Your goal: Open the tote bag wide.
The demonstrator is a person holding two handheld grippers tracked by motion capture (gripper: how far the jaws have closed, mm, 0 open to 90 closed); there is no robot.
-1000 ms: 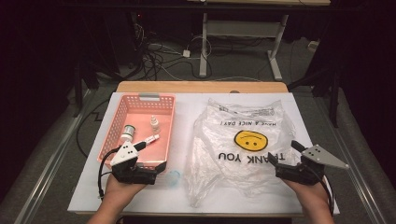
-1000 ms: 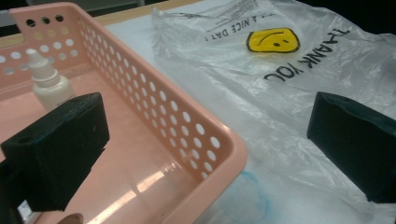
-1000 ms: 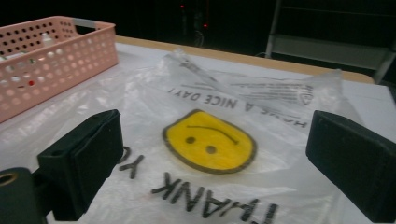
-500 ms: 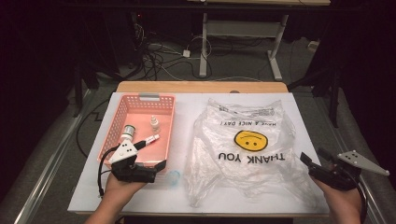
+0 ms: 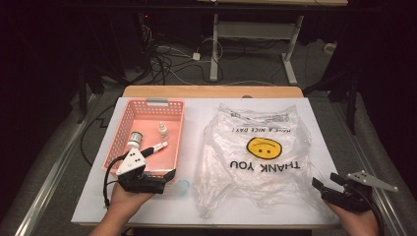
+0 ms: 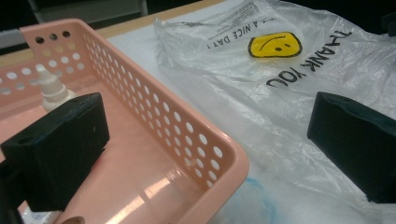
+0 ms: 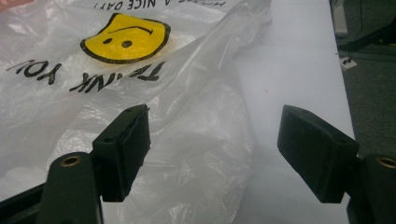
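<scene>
The right gripper [image 5: 325,187] has its jaws apart with nothing pinched; they have just been closing, then eased a little wider, and they sit at the near right edge of the plastic bag [image 5: 255,157], which lies flat and crumpled on the white worktop [image 5: 196,110]. The left gripper [image 5: 164,181] has its jaws wide apart, straddling the near corner of the pink basket [image 5: 169,142]. A small white bottle [image 6: 50,88] stands inside the basket

Bare table [image 5: 314,118] right of the plastic bag [image 5: 255,157] gives passage; the pink basket [image 5: 147,142] blocks the left.
</scene>
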